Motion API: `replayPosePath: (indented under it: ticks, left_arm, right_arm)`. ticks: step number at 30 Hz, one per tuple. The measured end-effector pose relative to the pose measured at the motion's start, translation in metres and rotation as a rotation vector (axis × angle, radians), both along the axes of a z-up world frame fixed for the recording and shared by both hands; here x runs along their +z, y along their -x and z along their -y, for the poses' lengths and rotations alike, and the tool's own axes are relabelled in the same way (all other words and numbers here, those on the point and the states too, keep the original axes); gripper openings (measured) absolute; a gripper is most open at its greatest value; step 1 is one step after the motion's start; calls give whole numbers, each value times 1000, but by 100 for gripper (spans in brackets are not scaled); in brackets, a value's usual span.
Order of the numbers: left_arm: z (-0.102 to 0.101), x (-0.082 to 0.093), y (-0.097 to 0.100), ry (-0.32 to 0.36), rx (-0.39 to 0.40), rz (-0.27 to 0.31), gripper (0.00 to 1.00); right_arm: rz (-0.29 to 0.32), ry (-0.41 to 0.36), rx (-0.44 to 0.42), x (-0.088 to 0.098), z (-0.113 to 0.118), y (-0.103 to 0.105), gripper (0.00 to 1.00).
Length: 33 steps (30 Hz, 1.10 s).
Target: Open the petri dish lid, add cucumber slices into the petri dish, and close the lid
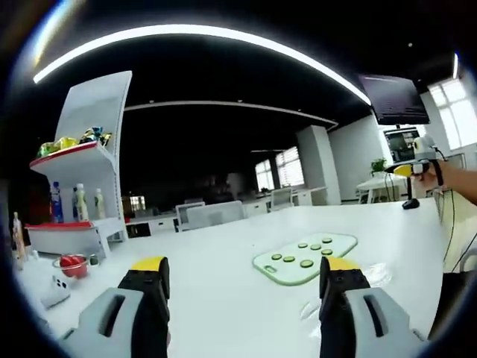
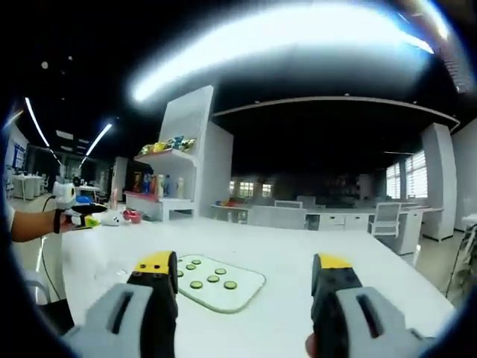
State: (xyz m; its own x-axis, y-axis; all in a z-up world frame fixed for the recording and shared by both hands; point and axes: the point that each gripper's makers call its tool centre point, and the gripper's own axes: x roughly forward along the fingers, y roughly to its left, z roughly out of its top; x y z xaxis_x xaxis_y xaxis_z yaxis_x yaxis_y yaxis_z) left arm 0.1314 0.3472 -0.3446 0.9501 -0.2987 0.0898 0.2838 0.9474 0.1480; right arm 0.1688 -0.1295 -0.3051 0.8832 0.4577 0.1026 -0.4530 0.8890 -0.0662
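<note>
I've got both grippers held up over the white table, nothing in either one. My left gripper has its yellow-tipped jaws spread wide, and my right gripper is spread the same way. The round green cucumber slices sit on a pale green cutting board, just ahead between the jaws. I can't make out the petri dish clearly.
</note>
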Motion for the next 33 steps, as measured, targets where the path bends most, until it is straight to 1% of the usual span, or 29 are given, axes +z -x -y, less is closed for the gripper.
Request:
replayPosePath:
  ticks: [2, 5, 10, 12, 13, 17, 19, 21, 23, 25, 31, 33]
  left_arm:
    - [-8, 1, 0, 5, 28, 7, 84]
    - [-17, 4, 1, 22, 58, 20, 84]
    - [-27, 6, 4, 28, 100, 35, 84]
    - [-31, 9, 7, 75, 103, 42, 84]
    - [-33, 9, 7, 81, 108, 43, 84]
    - [-38, 6, 13, 61, 138, 44, 84]
    - [-41, 6, 18, 65, 150, 49, 84]
    - [-43, 7, 22, 64, 161, 57, 84]
    - [-42, 9, 26, 65, 154, 62, 86]
    - [-43, 15, 32, 75, 156, 83, 86]
    - [-44, 13, 44, 84, 180, 86, 86]
    - [-42, 12, 48, 84, 184, 84, 86]
  right_arm:
    - [2, 7, -31, 0, 14, 6, 72]
    - [0, 11, -57, -3, 26, 14, 72]
    - [-7, 8, -79, -9, 37, 27, 73]
    - [-11, 3, -88, -12, 42, 32, 72]
    - [-13, 6, -101, -14, 45, 35, 72]
    - [-28, 32, -138, -25, 57, 45, 72]
    - [-36, 24, -153, -30, 65, 50, 72]
    - [-41, 11, -176, -34, 74, 54, 72]
    - [-47, 3, -188, -36, 79, 57, 72]
    - [-50, -5, -204, -38, 84, 59, 72]
    - [-54, 23, -237, -42, 91, 64, 72]
    - [-51, 16, -238, -40, 92, 65, 72]
